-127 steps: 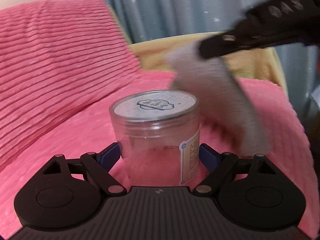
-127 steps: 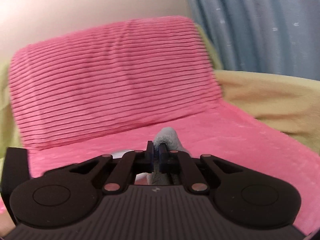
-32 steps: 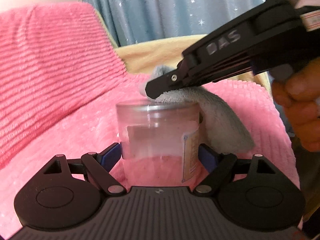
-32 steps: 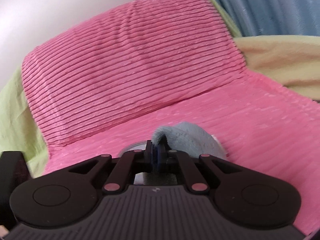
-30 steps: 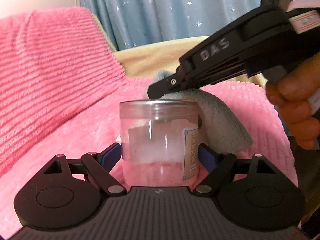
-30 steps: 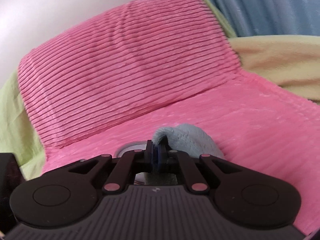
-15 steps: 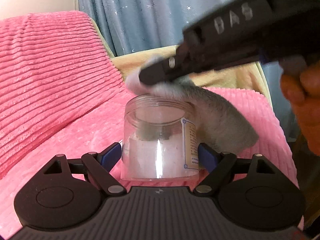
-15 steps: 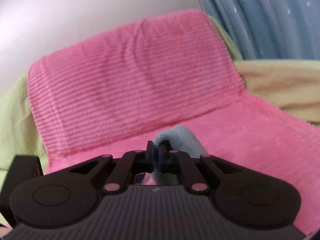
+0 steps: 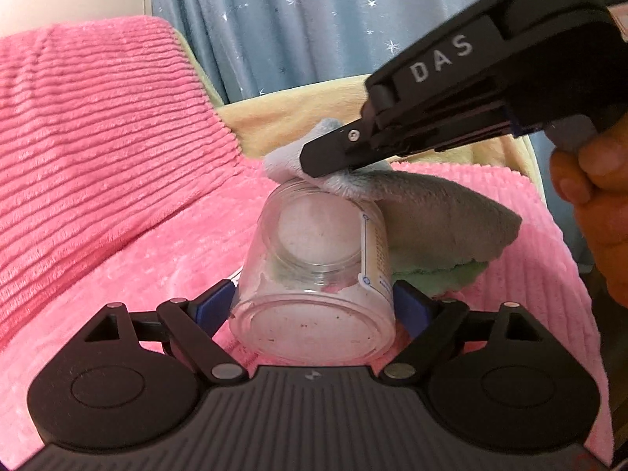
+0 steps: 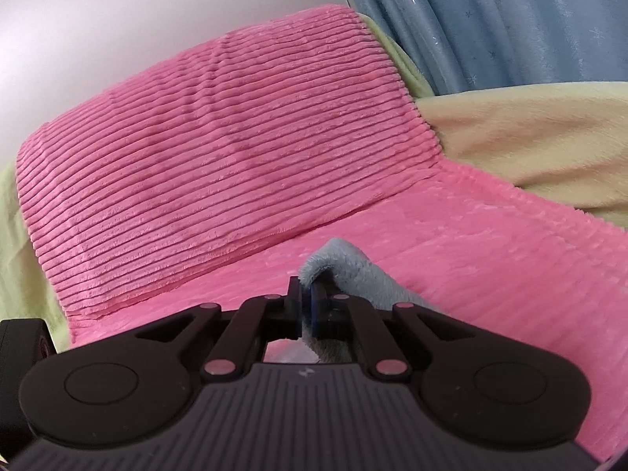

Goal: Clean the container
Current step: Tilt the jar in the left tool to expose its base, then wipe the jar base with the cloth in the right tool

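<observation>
While left gripper clamps clear ribbed jar, fluffy grey cloth in right gripper, on its rim.

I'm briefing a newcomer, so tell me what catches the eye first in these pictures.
The clear plastic jar, tipped with its base toward the left wrist camera, sits clamped in the left claw over the pink ribbed blanket. Above it, the right claw pinches a grey cloth against the jar's far rim. A blue starred curtain hangs behind.

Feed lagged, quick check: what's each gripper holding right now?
Left gripper: closed on the clear jar, tilted.
Right gripper: closed on the grey cloth.
</observation>
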